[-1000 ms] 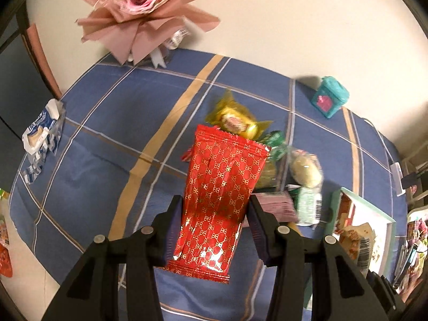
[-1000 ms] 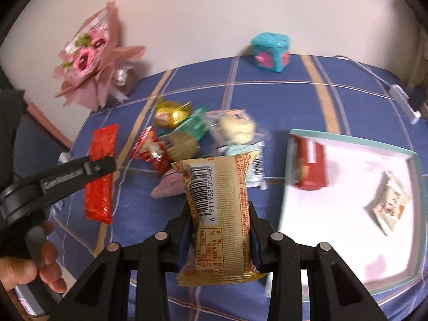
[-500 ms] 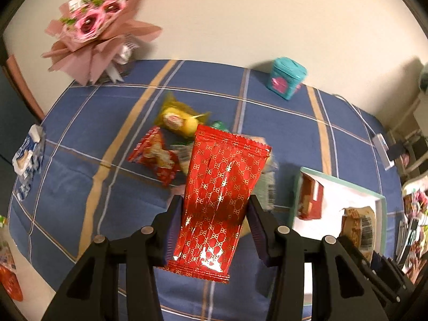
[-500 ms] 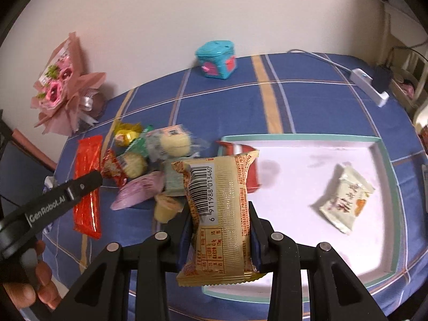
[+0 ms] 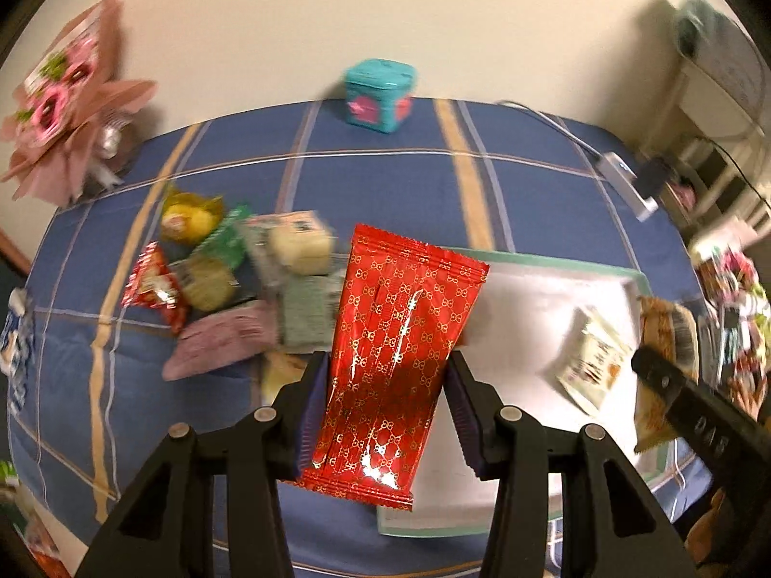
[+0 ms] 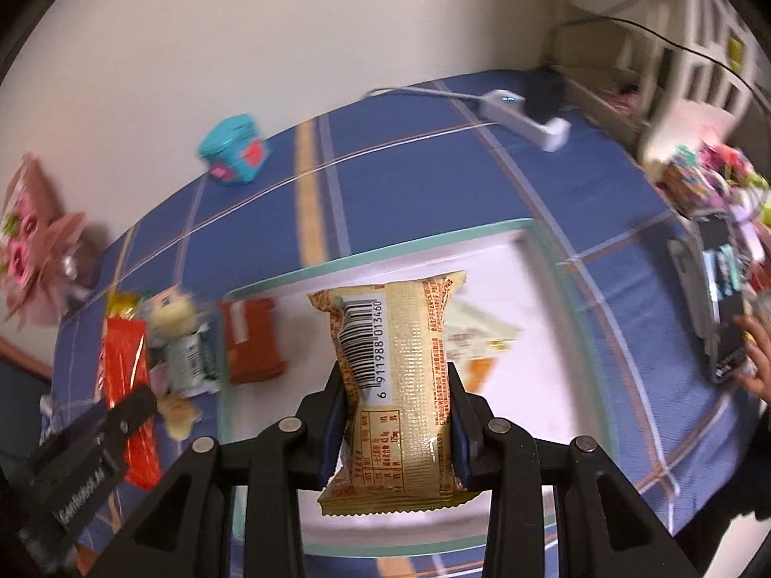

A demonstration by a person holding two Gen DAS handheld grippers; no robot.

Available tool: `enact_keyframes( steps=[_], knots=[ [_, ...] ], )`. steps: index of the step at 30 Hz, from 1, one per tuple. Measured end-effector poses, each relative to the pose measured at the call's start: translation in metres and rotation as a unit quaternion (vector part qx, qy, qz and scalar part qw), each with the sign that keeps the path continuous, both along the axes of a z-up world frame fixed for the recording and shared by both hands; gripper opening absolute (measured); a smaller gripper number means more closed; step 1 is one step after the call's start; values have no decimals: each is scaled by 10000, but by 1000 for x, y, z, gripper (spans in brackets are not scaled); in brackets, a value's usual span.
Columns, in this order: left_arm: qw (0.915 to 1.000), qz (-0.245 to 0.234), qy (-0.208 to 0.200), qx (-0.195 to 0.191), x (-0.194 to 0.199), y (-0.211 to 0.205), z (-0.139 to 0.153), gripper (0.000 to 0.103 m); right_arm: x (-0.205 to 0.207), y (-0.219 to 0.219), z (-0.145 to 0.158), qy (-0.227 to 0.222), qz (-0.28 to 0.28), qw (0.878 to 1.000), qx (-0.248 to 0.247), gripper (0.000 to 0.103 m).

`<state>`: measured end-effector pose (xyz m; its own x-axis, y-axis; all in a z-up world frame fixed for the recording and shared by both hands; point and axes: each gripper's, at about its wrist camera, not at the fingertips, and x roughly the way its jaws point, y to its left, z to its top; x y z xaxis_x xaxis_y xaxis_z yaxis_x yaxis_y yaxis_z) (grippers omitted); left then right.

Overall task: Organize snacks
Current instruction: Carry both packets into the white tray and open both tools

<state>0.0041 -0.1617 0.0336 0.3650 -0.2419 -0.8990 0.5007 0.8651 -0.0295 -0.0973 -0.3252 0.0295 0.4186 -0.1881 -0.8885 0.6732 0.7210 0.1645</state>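
My left gripper [image 5: 385, 409] is shut on a long red foil snack packet [image 5: 400, 337] and holds it above the left edge of the white tray with a green rim [image 5: 568, 262]. My right gripper [image 6: 397, 414] is shut on a tan snack packet with a barcode [image 6: 395, 375], held over the middle of the same tray [image 6: 385, 250]. In the tray lie a pale packet [image 5: 592, 361] and an orange-red packet [image 6: 250, 342]. Left of the tray is a pile of loose snacks [image 5: 226, 284].
The blue plaid tablecloth [image 5: 385, 164] covers the table. A teal box [image 5: 380, 94] stands at the back, a pink bouquet [image 5: 62, 111] at the far left. A white power strip [image 6: 525, 118] lies at the back right. Clutter and a hand [image 6: 756, 366] are at the right edge.
Both grippers have swung to the right with their packets, from over the snack pile to over the tray. The grips have not changed.
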Motion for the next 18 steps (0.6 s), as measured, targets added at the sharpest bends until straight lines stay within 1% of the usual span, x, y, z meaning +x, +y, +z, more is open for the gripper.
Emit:
enact_keyframes(
  steps=[3,6,10,18],
  knots=[
    [9998,-212,48,20,-9,-15,-4,50,-10,-13,-1,-10,-179,9998,37,38],
    [9992,-363,53,158,-15,-27,-10,50,-13,-20,-4,23,-277,9996,105,38],
    [9980,-493,155,350,-15,-35,-25,50,-9,-17,-9,84,-165,9997,158,38],
    [9959,-523,478,563,-14,-42,-50,50,-3,-12,-19,273,-35,9994,215,38]
  ],
)
